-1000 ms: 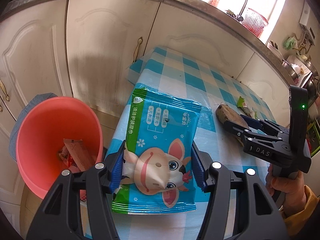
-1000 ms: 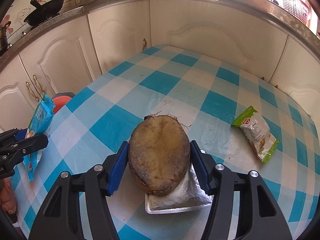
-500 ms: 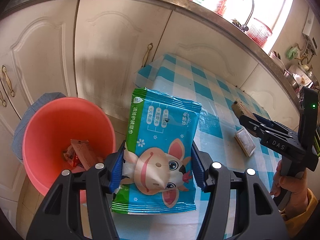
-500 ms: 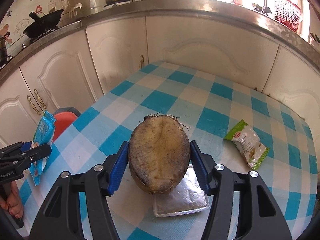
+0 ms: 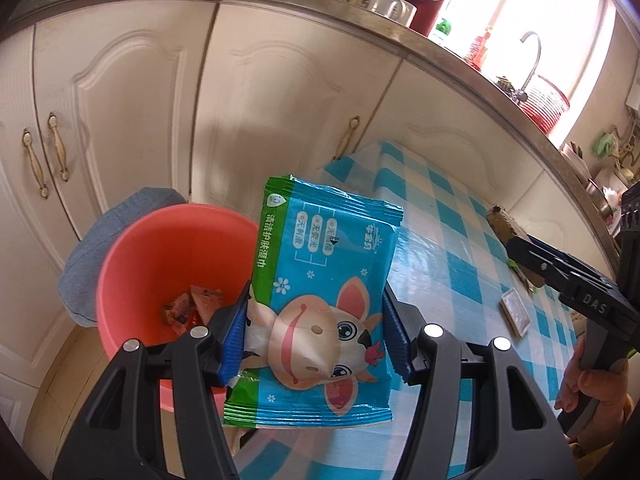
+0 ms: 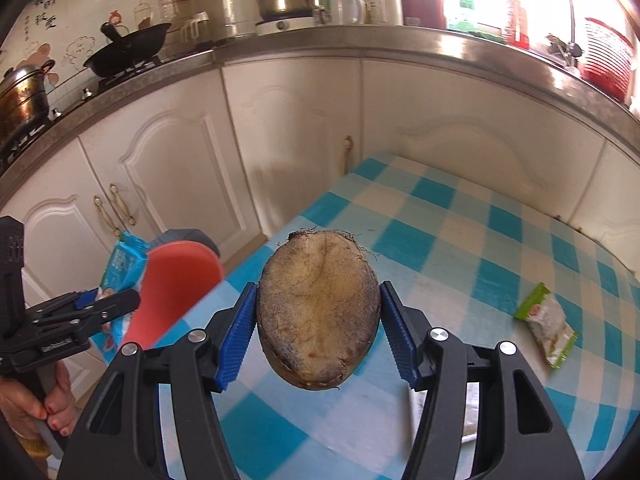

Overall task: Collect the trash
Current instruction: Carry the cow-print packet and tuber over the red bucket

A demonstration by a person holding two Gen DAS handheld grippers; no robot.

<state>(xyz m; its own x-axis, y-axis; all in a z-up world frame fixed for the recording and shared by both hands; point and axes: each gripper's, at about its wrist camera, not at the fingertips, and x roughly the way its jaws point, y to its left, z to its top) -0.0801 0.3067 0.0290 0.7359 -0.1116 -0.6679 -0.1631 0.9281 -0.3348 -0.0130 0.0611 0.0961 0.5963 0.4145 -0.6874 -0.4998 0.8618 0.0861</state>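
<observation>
My left gripper [image 5: 316, 314] is shut on a blue wet-wipe pack [image 5: 328, 264] with a cartoon cow, held over the table's left edge beside the pink bucket [image 5: 160, 248]. The bucket stands on the floor and holds several wrappers [image 5: 192, 304]. My right gripper [image 6: 319, 300] is shut on a brown halved root [image 6: 318, 308], held in the air above the checked tablecloth [image 6: 460, 240]. In the right wrist view the left gripper [image 6: 116, 300] and its pack [image 6: 120, 264] sit at the left next to the bucket [image 6: 176, 288]. The root [image 5: 502, 222] also shows in the left wrist view.
A green snack packet [image 6: 546, 324] lies at the right of the table. A flat silver packet [image 5: 516, 312] lies on the cloth below the right gripper. White cabinets [image 5: 120, 120] close off the far side. A blue-grey cloth [image 5: 92, 256] lies behind the bucket.
Both grippers have moved left toward the bucket with their loads. The root has risen off the table, leaving the silver packet behind. The bucket now shows larger in the right wrist view.
</observation>
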